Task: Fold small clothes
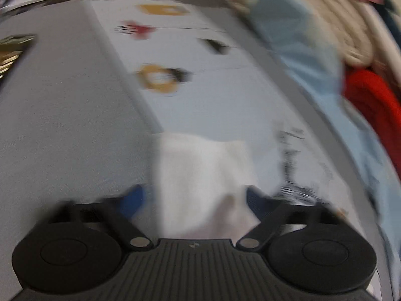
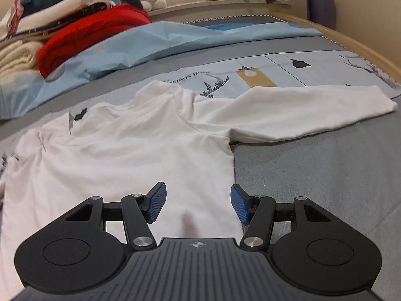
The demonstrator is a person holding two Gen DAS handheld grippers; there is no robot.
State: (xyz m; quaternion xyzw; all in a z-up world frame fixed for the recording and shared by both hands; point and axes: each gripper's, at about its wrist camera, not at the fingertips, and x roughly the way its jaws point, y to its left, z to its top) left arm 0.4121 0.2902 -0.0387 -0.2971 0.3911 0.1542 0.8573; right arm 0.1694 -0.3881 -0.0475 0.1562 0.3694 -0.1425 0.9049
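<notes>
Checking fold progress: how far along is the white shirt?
Done: white shirt spread flat on the bed, one sleeve out sideways. In hand: right gripper open over its hem; left gripper straddles white cloth, view blurred. Left: every fold.

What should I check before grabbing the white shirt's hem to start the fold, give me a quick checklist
1. White shirt lies flat on the bed: ok.
2. Sleeve spread out to the side: ok.
3. Right gripper open, hem between its pads: ok.
4. Left gripper over white cloth: ok, but a grip cannot tell, view blurred.
5. Red garment and blue sheet clear of the shirt: ok.
</notes>
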